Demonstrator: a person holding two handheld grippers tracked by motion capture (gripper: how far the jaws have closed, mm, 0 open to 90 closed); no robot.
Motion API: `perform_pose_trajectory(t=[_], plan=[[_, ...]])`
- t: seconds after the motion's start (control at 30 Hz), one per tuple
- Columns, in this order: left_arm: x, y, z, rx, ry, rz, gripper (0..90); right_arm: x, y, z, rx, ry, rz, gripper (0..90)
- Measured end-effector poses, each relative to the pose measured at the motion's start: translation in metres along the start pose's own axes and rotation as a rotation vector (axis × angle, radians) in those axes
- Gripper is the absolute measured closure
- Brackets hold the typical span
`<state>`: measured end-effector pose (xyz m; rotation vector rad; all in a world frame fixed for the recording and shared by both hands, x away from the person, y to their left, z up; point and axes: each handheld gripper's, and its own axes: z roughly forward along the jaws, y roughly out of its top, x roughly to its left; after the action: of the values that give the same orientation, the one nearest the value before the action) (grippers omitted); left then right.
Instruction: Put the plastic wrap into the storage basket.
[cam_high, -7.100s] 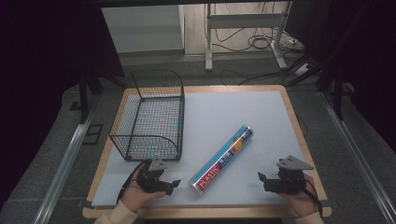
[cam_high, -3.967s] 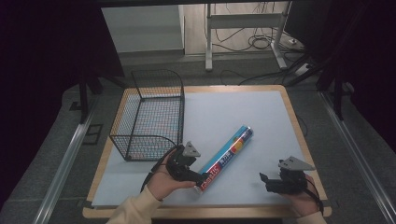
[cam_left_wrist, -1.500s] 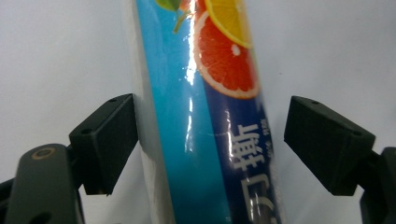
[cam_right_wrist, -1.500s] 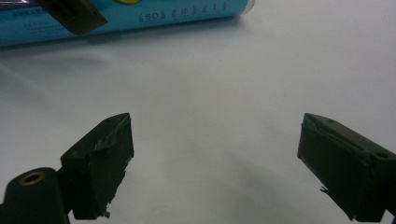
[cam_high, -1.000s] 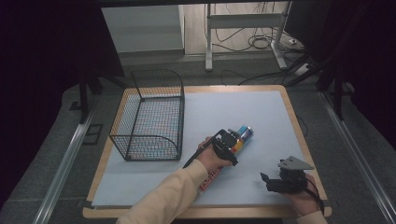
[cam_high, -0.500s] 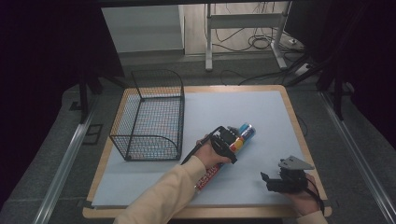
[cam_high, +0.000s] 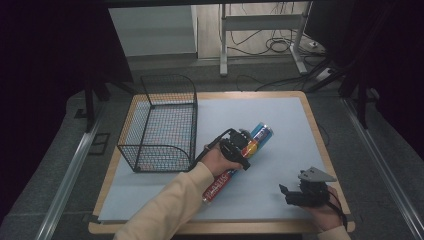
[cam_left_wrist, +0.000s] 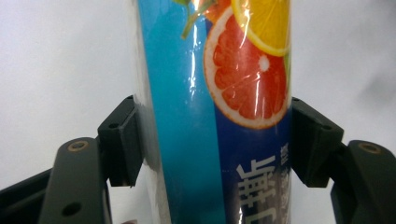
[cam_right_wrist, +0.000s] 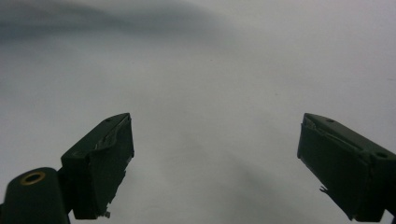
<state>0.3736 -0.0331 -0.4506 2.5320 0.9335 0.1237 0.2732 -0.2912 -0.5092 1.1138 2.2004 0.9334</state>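
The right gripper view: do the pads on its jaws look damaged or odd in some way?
Yes. The pad on the left jaw looks worn, with a ragged lower edge. The pad on the right jaw also shows a frayed bit at its lower edge. The right hand-held gripper stands open over bare table.

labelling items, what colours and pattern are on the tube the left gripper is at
Blue tube printed with red grapefruit and orange slices; clearest in the left gripper view.
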Motion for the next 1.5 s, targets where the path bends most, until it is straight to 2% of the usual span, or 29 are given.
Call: perform_pose_trajectory(t=[0.17,0.47,0.77,0.83,1.0,1.5], plan=[[0.000,0.000,-0.012,-0.025,0.006,0.003,31.0,0.001,0.000,0.000,-0.001,-0.001,-0.001,10.8],[0.004,-0.002,-0.023,-0.050,0.008,0.004,31.2,0.000,0.000,-0.001,-0.001,-0.002,0.002,10.8],[0.007,-0.003,-0.040,-0.101,0.023,0.008,31.5,0.000,0.000,0.000,-0.003,-0.005,0.002,10.8],[0.009,-0.003,-0.044,-0.096,0.020,0.017,31.5,0.000,0.000,0.000,0.000,-0.004,0.002,10.8],[0.012,-0.004,-0.050,-0.118,0.030,0.006,31.6,0.000,0.000,0.000,0.001,-0.006,0.005,10.8],[0.014,-0.002,-0.067,-0.156,0.044,0.018,31.8,-0.001,0.000,0.000,-0.001,-0.006,0.010,10.8]])
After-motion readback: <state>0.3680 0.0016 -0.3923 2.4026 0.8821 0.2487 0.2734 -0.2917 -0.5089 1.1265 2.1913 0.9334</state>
